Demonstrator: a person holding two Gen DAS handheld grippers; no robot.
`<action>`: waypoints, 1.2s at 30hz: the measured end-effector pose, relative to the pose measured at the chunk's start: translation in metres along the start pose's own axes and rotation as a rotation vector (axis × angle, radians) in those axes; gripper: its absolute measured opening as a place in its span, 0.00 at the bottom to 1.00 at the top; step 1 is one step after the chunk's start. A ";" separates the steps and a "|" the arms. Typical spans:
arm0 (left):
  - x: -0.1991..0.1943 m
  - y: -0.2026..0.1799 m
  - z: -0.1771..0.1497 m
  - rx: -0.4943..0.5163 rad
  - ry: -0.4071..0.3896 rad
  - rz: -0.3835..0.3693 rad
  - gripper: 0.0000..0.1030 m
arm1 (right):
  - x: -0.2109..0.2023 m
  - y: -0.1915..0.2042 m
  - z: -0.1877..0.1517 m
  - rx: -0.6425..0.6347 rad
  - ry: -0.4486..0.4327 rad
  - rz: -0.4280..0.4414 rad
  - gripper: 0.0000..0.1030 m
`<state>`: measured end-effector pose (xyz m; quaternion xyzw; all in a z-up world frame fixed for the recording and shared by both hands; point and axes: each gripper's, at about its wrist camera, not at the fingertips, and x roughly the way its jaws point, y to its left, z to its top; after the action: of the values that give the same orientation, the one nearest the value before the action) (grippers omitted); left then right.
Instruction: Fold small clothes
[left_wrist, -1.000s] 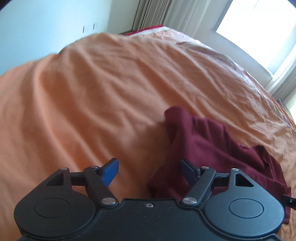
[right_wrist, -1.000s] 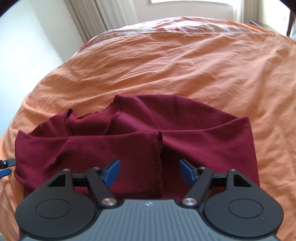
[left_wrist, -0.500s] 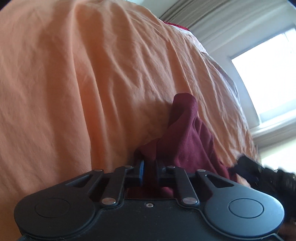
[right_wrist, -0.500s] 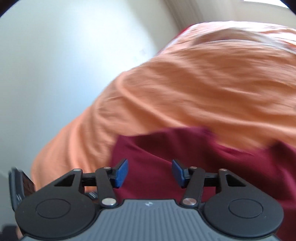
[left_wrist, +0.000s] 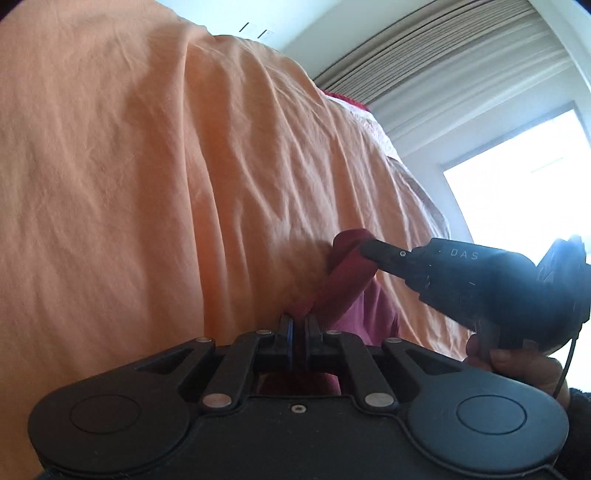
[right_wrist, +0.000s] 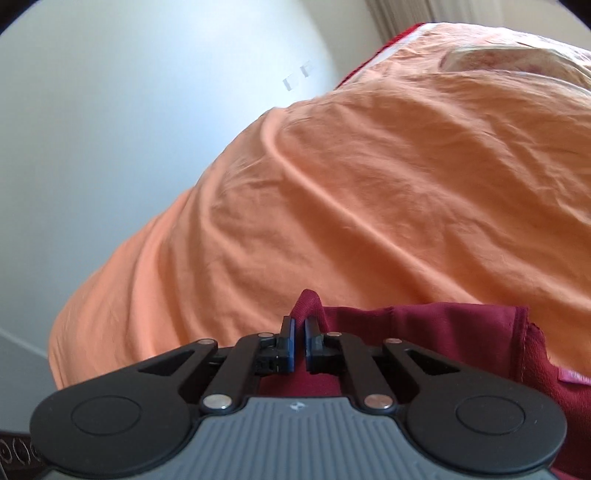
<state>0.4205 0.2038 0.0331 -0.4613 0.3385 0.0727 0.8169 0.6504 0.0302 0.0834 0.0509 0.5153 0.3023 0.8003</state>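
Maroon garment (left_wrist: 347, 284) on orange bedsheet (left_wrist: 147, 184), pinched by both left gripper (left_wrist: 299, 326) and right gripper (right_wrist: 298, 334) fingers

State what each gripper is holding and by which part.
Both grip the maroon garment: the left gripper pinches a bunched edge, the right gripper another edge fold nearby. Which part of the garment cannot be told.

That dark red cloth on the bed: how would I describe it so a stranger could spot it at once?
Start from the wide orange bedspread that fills the view. At its near edge lies the dark red garment, bunched, one corner pinched in the right tool and another in the left tool. It is the only deep maroon cloth against the orange.
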 end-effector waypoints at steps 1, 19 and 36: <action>0.001 -0.001 0.000 0.004 0.004 0.001 0.05 | 0.001 -0.001 -0.001 0.009 0.001 -0.004 0.06; 0.028 -0.042 0.016 0.520 0.133 0.098 0.57 | -0.140 -0.080 -0.142 0.240 -0.140 -0.364 0.68; 0.008 -0.041 0.013 0.424 0.199 0.174 0.71 | -0.216 -0.092 -0.246 0.457 -0.255 -0.502 1.00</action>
<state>0.4503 0.1902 0.0617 -0.2536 0.4635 0.0244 0.8487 0.4174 -0.2169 0.1045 0.1376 0.4619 -0.0353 0.8755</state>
